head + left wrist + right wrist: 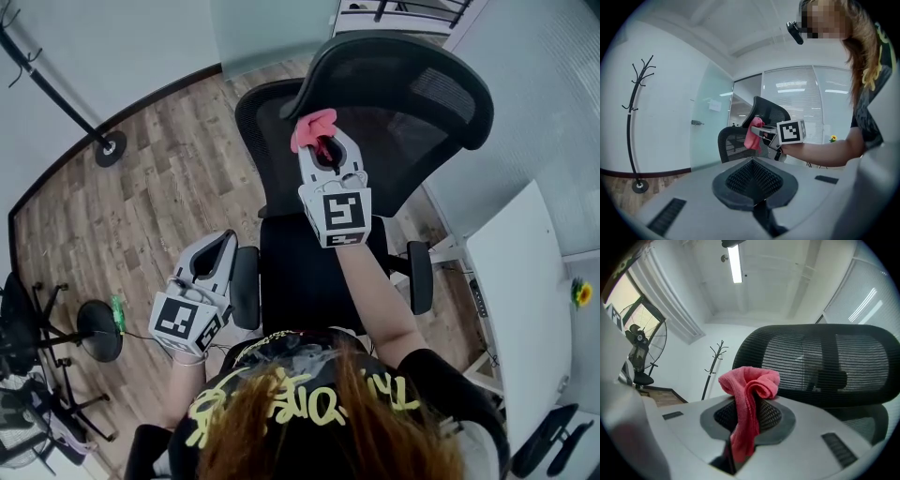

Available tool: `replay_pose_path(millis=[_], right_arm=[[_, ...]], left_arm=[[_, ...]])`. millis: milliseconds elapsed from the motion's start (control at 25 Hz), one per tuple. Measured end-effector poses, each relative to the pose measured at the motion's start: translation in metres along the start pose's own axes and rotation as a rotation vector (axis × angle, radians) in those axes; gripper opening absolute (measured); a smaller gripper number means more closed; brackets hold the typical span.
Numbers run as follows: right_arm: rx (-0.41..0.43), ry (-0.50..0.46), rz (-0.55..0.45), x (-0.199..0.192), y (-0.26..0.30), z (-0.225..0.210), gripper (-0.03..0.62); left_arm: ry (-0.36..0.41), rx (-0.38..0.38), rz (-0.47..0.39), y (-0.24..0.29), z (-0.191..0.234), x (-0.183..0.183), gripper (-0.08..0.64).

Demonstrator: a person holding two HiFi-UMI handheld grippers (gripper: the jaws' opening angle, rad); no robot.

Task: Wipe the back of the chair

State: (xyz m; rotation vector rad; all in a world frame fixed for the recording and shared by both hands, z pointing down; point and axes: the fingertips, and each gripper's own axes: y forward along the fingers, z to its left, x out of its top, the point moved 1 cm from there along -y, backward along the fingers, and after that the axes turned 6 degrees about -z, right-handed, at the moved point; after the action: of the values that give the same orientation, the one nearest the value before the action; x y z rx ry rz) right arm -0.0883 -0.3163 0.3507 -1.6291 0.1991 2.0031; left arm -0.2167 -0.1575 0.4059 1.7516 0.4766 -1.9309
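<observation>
A black mesh office chair faces me, with its seat (pixel 300 277) below and its tall back and headrest (pixel 412 84) rising toward the camera. My right gripper (pixel 320 142) is raised in front of the upper mesh and is shut on a pink cloth (pixel 312 127). In the right gripper view the cloth (pixel 749 390) bunches up over the jaws, close before the headrest (pixel 820 364); contact cannot be told. My left gripper (pixel 214 261) hangs low beside the chair's left armrest (pixel 246 286), shut and empty. From the left gripper view (pixel 753 176) I see the cloth (pixel 753 133) against the chair (pixel 736 143).
A white desk (pixel 520 309) stands close on the right, with a yellow flower (pixel 582 294) past it. A coat stand (pixel 111 148) rises at the back left on the wood floor. A round black base (pixel 98 330) and another chair's legs (pixel 37 403) sit at the left.
</observation>
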Motion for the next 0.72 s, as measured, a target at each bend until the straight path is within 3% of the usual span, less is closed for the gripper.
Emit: replay_pose_path(millis=[720], right_arm=[[0.068, 0.037, 0.035, -0.003, -0.009, 0.049, 0.074]], left_arm=[[0.005, -0.088, 0.013, 0.0, 0.017, 0.002, -0.009]])
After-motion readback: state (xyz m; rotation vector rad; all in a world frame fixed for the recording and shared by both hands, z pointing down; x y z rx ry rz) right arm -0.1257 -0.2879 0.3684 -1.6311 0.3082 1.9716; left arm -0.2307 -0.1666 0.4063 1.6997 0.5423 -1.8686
